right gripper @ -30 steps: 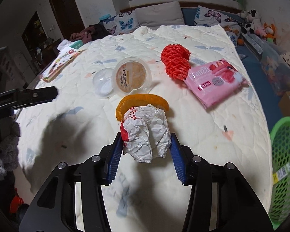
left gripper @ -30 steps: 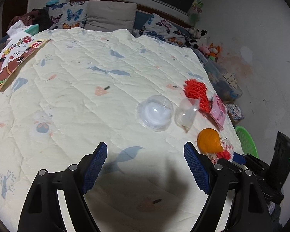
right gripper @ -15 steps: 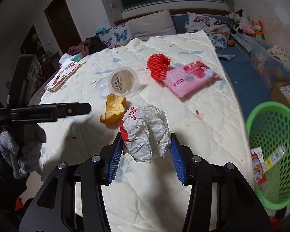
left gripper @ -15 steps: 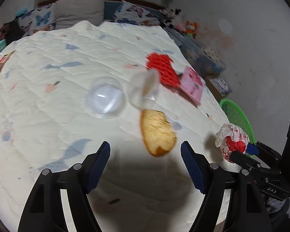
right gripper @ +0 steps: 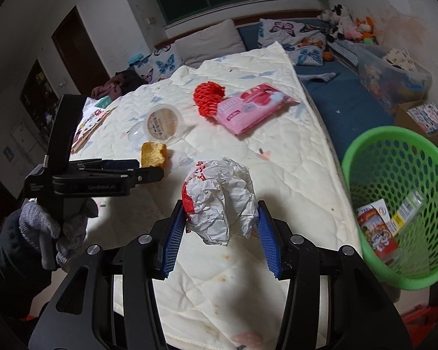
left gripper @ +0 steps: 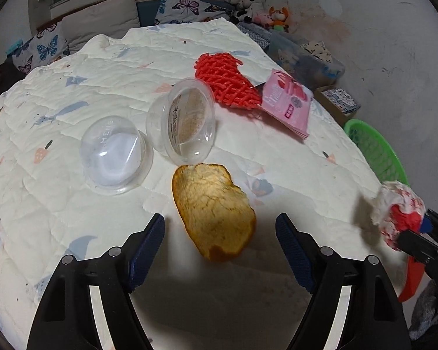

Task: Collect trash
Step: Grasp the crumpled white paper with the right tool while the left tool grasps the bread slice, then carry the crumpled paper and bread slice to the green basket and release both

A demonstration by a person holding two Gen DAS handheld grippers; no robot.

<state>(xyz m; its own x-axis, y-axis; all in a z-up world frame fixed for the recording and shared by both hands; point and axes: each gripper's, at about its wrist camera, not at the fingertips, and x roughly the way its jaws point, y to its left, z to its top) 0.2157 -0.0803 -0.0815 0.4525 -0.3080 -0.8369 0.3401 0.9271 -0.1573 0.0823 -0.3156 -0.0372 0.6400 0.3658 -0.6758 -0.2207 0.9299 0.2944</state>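
Right gripper (right gripper: 221, 234) fingers clench a crumpled paper wrapper (right gripper: 220, 199) near the green basket (right gripper: 365, 145); left gripper (left gripper: 220, 234) fingers, just opening, straddle the orange peel (left gripper: 213, 211) without touching

The left gripper (left gripper: 220, 230) has wide-open fingers, and the orange peel (left gripper: 213, 210) lies on the bed (left gripper: 292, 175) in the gap, with room on both sides. Just past the peel, a clear tub (left gripper: 187, 122) and a clear dome lid (left gripper: 115, 154) block the way. The quilt near the bed's edge is bare. The green basket (right gripper: 394, 201) beside the bed is open on top, with room above its wrappers.
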